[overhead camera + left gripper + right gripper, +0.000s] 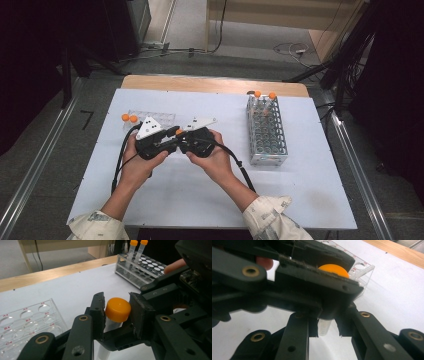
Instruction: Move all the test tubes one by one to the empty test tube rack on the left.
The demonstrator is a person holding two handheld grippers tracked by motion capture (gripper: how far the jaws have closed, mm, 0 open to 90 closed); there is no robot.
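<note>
A person sits at a white counter (pixel 210 195) and holds a black two-jaw gripper in each hand, the two meeting just left of the counter's middle. Between them is a clear plastic tube (pixel 323 326) with an orange cap (pixel 118 309).

The left gripper (pixel 116 312) has its jaws on either side of the orange cap, the pads touching it on both sides, so it is clamped on the cap. The right gripper (pixel 325 327) has its jaws drawn together on the tube's clear, ridged body below the cap. In the high view the left gripper (pixel 172 134) and right gripper (pixel 182 136) point at each other, the cap a small orange spot between them.

Behind the left hand, toward the far left of the counter, lies a clear plastic well tray (pixel 162 118) with two orange-capped tubes (pixel 129 118) at its left end. Near the counter's right edge stands a metal tube rack (pixel 267 134), with two more capped tubes (pixel 265 95) upright at its far end.
</note>
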